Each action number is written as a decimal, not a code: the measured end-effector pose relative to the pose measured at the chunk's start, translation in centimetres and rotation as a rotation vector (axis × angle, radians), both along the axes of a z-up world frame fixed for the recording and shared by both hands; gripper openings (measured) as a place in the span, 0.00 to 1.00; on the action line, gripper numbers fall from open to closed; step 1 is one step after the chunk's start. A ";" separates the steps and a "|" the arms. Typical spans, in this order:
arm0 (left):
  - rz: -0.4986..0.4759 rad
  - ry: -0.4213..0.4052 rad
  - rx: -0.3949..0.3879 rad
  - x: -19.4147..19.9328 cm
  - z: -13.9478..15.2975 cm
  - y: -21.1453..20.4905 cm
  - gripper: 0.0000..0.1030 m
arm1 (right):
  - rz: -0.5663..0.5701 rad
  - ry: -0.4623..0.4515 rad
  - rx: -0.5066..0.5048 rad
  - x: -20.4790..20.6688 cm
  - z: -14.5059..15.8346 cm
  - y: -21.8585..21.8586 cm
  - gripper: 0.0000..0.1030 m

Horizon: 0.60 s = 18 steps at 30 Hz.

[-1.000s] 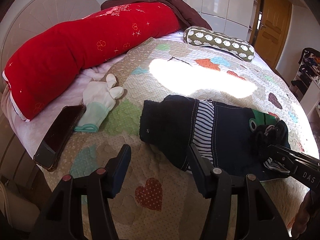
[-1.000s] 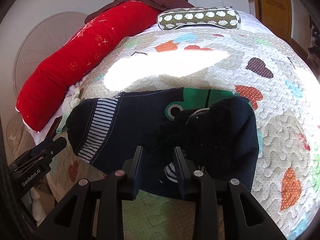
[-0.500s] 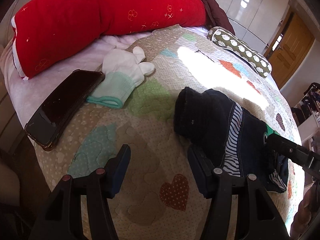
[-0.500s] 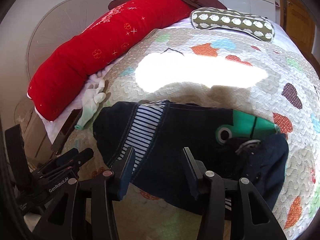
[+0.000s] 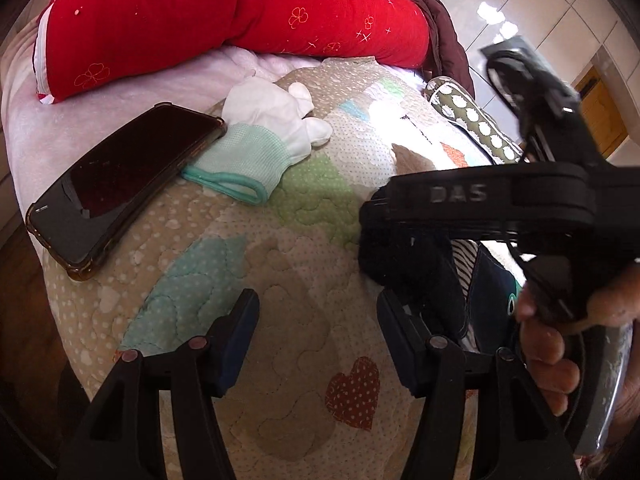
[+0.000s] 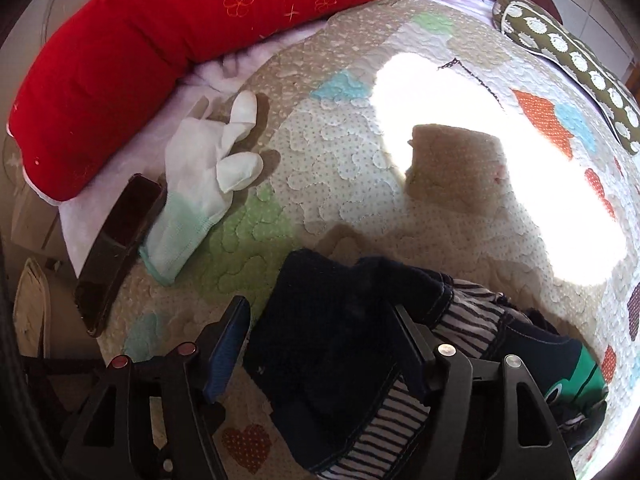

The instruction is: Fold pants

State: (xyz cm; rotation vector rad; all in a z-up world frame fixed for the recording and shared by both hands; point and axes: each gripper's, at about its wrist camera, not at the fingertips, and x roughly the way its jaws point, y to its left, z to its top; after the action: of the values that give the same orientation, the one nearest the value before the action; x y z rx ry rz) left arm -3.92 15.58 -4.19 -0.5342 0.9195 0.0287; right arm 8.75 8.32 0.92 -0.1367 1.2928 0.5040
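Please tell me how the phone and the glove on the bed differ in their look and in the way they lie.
The phone is dark, glossy, flat and rigid; the glove is white with a pale green cuff, soft and creased. The phone lies mostly on the pale sheet near the bed edge; the glove lies further in, mostly on the patterned quilt. Both rest side by side, untouched by either gripper.

Navy pants (image 6: pixel 332 344) with striped cuff; red bolster (image 6: pixel 160 40).
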 end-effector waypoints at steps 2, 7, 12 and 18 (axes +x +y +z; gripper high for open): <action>-0.002 -0.004 -0.007 -0.1 -0.1 0.0 0.59 | 0.031 0.022 -0.102 0.8 -1.4 1.6 0.73; -0.030 -0.024 -0.027 0.2 -0.2 -0.4 0.67 | 0.106 0.028 -0.254 1.3 -2.9 3.0 0.43; -0.096 -0.044 -0.068 1.6 -0.3 -1.8 0.71 | 0.099 0.021 -0.215 1.4 -1.9 1.3 0.20; -0.202 -0.088 -0.078 2.8 -0.2 -4.5 0.76 | 0.073 0.105 -0.122 1.7 -1.1 -0.6 0.19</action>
State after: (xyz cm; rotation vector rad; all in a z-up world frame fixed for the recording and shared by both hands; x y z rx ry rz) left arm -1.14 11.12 -4.39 -0.5089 0.8873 -0.2129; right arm 10.43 7.72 -0.22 -0.2632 1.4255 0.4992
